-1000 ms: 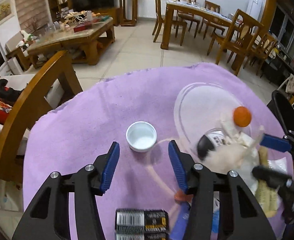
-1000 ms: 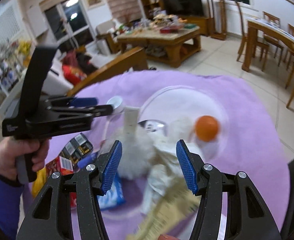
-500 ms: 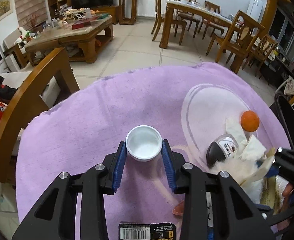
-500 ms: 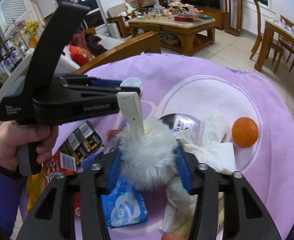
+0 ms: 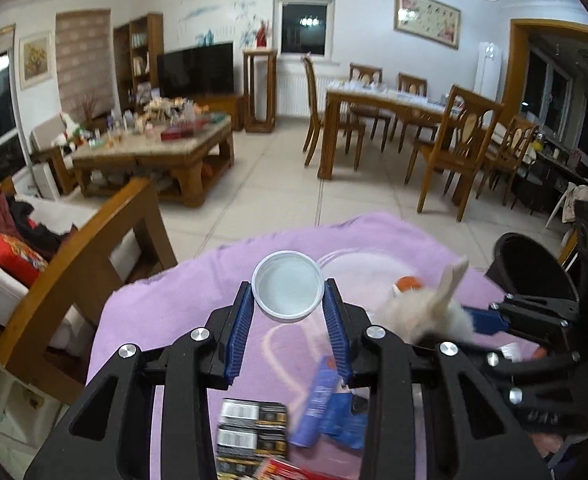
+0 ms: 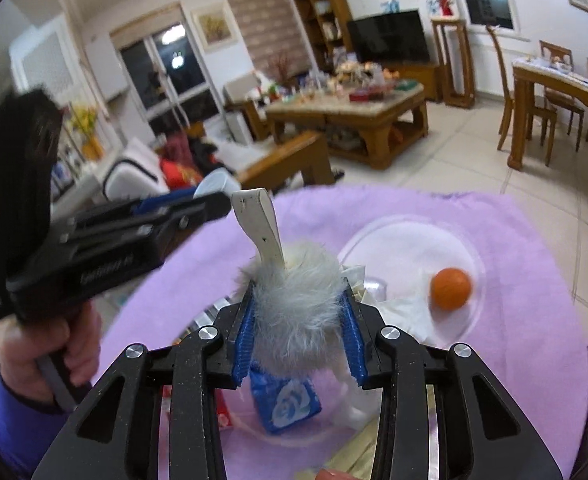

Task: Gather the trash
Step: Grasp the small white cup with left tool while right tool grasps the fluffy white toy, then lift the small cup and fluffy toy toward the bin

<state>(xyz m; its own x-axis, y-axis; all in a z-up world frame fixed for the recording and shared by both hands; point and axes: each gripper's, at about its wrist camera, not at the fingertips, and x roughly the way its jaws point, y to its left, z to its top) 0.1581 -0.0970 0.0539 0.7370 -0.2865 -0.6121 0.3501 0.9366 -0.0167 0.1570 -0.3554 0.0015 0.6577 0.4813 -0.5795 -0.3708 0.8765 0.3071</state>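
My left gripper (image 5: 287, 320) is shut on a small white cup (image 5: 287, 291) and holds it lifted above the purple-covered table (image 5: 165, 312). My right gripper (image 6: 297, 324) is shut on a white furry pom-pom with a pale strap (image 6: 294, 312), also raised; it shows at the right in the left wrist view (image 5: 434, 312). The left gripper and the hand holding it show at the left in the right wrist view (image 6: 105, 236). On the table lie a blue tissue pack (image 6: 285, 404), crumpled white tissue (image 6: 406, 312), black boxes (image 5: 249, 432) and a blue wrapper (image 5: 322, 404).
An orange (image 6: 451, 289) sits on a clear glass plate (image 6: 410, 240). A black bin (image 5: 534, 276) stands off the table's right side. A wooden chair back (image 5: 73, 256) is at the left. A coffee table and a dining set stand farther back.
Both grippers closed from open, the left on the white cup and the right on the pom-pom. Both then lifted their objects off the table, and the views tilted up toward the room.
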